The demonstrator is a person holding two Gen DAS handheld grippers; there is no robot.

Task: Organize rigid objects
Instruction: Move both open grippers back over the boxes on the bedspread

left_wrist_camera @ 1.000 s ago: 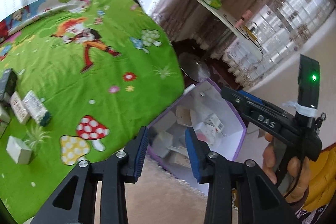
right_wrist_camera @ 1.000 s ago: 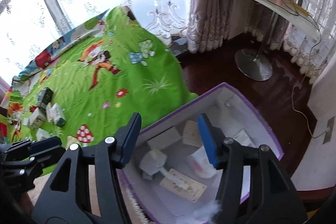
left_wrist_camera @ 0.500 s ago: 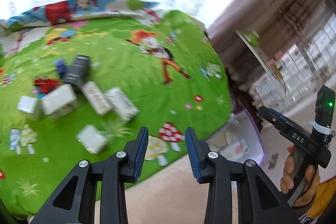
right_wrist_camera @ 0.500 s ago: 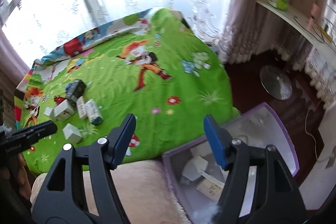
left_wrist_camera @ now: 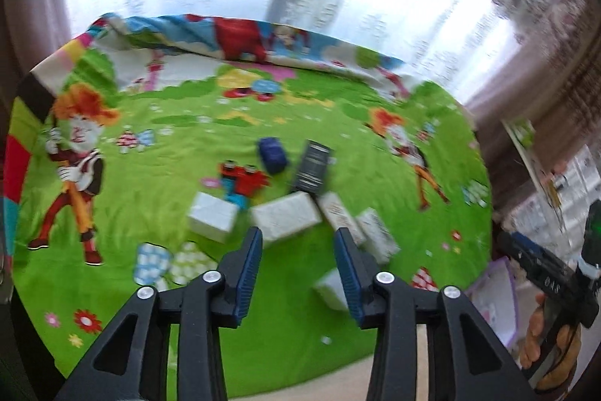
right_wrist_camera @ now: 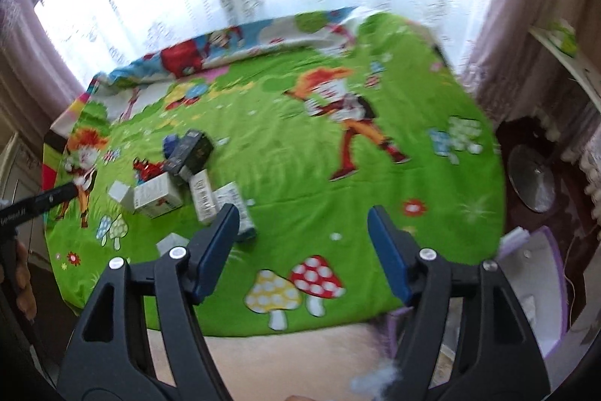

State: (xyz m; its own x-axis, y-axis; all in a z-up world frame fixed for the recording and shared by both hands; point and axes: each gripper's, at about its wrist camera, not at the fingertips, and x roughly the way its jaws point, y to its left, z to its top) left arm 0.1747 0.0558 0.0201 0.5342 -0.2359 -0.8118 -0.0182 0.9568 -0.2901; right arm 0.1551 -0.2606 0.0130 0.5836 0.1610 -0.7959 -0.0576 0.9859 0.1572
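Several small boxes lie in a cluster on a green cartoon bedspread [left_wrist_camera: 157, 175]: white boxes [left_wrist_camera: 281, 217], a black box [left_wrist_camera: 313, 168], a dark blue item [left_wrist_camera: 272, 151] and a red toy [left_wrist_camera: 244, 175]. My left gripper [left_wrist_camera: 296, 269] is open and empty, just short of the white boxes. My right gripper [right_wrist_camera: 302, 247] is open and empty above the bedspread [right_wrist_camera: 300, 153], right of the cluster [right_wrist_camera: 176, 175]. The purple-rimmed bin [right_wrist_camera: 541, 288] with boxes inside sits at the lower right.
Bright curtained windows stand behind the bed. A floor fan base [right_wrist_camera: 531, 179] sits on the dark floor at the right. A white shelf [right_wrist_camera: 567, 59] runs along the right wall. Beige carpet [right_wrist_camera: 300, 363] lies at the bed's near edge.
Both grippers have swung left, away from the purple bin and toward the cluster of boxes on the bedspread. Both stayed open and empty.
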